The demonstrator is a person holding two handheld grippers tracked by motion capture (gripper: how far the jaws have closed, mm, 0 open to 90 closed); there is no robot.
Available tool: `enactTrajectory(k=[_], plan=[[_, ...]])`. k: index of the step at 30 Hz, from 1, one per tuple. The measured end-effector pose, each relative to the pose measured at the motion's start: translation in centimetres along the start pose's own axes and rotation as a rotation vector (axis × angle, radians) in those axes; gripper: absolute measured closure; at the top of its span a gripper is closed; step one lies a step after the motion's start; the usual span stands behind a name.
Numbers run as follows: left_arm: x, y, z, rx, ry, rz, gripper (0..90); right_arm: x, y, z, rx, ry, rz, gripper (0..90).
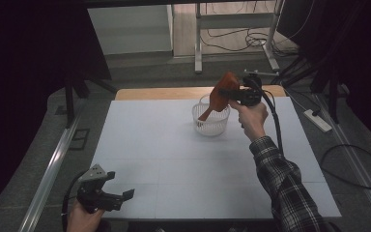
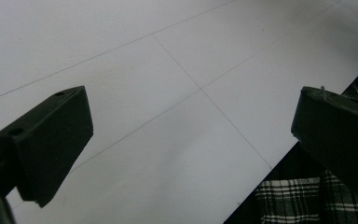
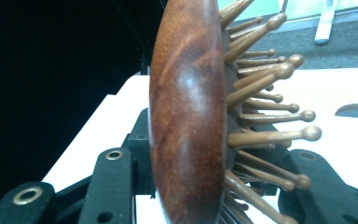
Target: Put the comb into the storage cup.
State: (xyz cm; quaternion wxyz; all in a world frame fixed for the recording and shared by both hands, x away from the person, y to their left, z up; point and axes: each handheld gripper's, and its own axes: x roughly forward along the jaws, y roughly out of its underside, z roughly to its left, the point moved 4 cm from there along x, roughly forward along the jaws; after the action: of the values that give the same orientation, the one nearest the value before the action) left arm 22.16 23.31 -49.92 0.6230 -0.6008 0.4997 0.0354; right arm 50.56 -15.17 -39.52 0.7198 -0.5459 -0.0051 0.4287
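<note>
A reddish-brown wooden hairbrush hangs tilted over a white mesh basket at the table's far middle, its handle pointing down into the basket. My right gripper is shut on the brush head. In the right gripper view the brush's polished back stands between the jaws, with wooden ball-tipped bristles sticking out to the right. My left gripper rests near the table's front left corner, held by a hand. Its jaws stand wide apart over the bare white table, with nothing between them.
The white table top has a wooden strip along its far edge. A plaid sleeve reaches in from the bottom right. Beyond the table are metal table legs, cables and a power strip on the floor.
</note>
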Motion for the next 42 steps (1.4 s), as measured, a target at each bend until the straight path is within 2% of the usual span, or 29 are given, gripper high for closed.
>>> enactTrajectory(k=[19,28,36,42], plan=[[-0.1,0.0,0.1,-0.006,0.006,-0.004,0.0,1.6,2.0,-1.1,-0.008,0.036,0.032,53.4],[-0.1,0.0,0.1,-0.006,0.008,-0.007,0.0,1.8,2.4,-1.9,0.023,0.032,0.030,52.4],[0.0,0.0,0.1,-0.008,0.007,-0.003,0.0,1.7,3.0,-2.7,0.057,0.052,0.014,47.2],[0.0,0.0,0.1,-0.010,0.007,-0.001,0.0,1.7,3.1,-3.1,0.061,0.066,0.014,44.4]])
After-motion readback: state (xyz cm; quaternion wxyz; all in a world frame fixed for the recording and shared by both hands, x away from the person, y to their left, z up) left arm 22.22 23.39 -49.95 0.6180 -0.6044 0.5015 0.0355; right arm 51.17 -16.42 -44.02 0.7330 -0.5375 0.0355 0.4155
